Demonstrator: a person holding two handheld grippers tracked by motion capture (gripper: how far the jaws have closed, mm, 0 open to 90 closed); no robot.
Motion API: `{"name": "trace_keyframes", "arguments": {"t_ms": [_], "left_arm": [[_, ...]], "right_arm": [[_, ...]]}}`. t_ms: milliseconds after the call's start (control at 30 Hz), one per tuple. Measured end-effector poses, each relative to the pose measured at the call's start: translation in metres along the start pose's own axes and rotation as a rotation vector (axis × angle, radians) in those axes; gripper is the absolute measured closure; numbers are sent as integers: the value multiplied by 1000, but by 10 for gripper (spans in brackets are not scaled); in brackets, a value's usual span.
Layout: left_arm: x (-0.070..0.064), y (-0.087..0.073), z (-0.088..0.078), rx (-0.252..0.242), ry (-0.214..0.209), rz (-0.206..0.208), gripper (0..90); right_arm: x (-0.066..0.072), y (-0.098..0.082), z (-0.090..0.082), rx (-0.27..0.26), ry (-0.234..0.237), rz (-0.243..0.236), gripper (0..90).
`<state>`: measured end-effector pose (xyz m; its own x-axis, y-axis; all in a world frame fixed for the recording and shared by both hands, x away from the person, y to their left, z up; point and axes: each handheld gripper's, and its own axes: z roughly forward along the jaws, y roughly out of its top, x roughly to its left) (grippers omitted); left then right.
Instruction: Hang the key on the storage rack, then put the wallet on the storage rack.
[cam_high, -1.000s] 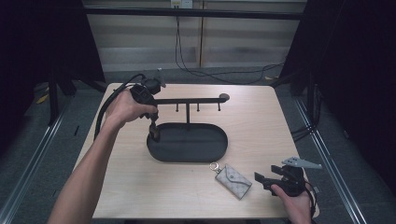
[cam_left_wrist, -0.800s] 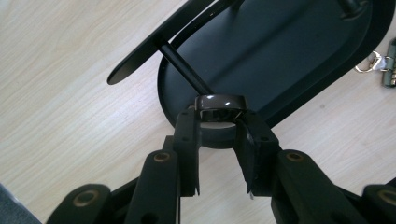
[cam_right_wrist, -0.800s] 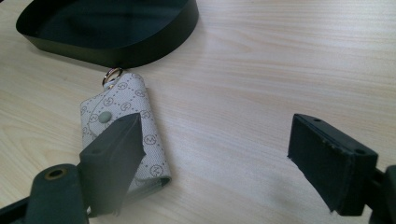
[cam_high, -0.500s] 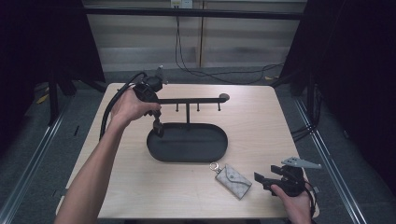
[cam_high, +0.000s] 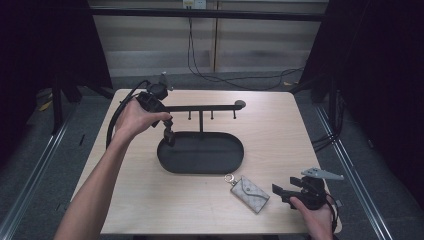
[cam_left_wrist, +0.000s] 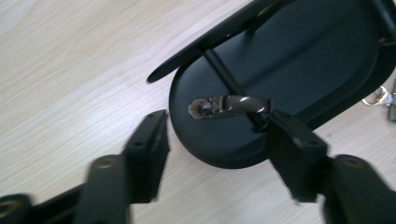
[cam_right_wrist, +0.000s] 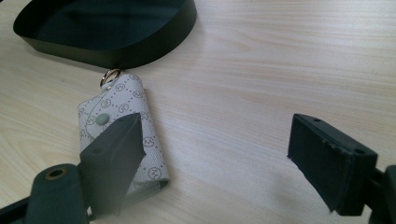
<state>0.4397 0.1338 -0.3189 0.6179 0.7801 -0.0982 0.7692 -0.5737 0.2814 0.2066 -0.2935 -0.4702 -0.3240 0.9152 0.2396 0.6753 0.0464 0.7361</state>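
Observation:
A black stand has an oval tray and a crossbar with pegs under it. A small dark brown strap sits at the end of the leftmost peg, over the tray. My left gripper points down at it. Its jaws have just been opening and now stand apart either side of the strap, open. A grey patterned key pouch with a ring lies in front of the tray. My right gripper rests open beside the pouch, nothing between its jaws.
The light wooden table ends close behind the right hand at the front right corner. A cable loops from the left gripper over the table's left side. The tray wall rises just beyond the pouch's ring.
The left gripper's jaws, shut at the strap before, have spread apart. That hand has shifted slightly. The right hand and the pouch are as before.

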Motion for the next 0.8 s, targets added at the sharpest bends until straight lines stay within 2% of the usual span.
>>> {"name": "trace_keyframes", "arguments": {"t_ms": [167,267,300,400,433,467,500,567,667,733,800], "left_arm": [[3,-14,-6,-81,-31,-11,284],[3,-23,-10,-130,-66,9,197],[2,-26,-11,-149,-79,13,190],[2,-33,-12,-176,-76,16,194],[2,-36,-11,-183,-87,21,192],[1,-39,-11,-198,-106,52,204],[1,-42,-9,-188,-129,60,221],[1,-49,-6,-200,-114,64,223],[4,-61,-2,-212,-120,78,225],[5,-70,1,-226,-102,87,225],[6,-79,1,-261,-68,93,225]], "right_arm": [[0,0,-1,-2,-1,-4,184],[0,-1,-1,-1,-2,-5,183],[1,-1,-1,-1,-3,-6,184],[1,-1,-1,-3,-6,-6,183],[0,-1,-1,-4,-5,-5,183],[0,-1,-1,-4,-3,-4,184],[0,-1,-1,-3,-2,-3,183],[0,0,-1,-1,-2,-6,183],[0,0,-1,-3,-2,-2,183],[0,0,0,-2,-2,-2,183],[0,0,1,2,-4,-5,184]]}}
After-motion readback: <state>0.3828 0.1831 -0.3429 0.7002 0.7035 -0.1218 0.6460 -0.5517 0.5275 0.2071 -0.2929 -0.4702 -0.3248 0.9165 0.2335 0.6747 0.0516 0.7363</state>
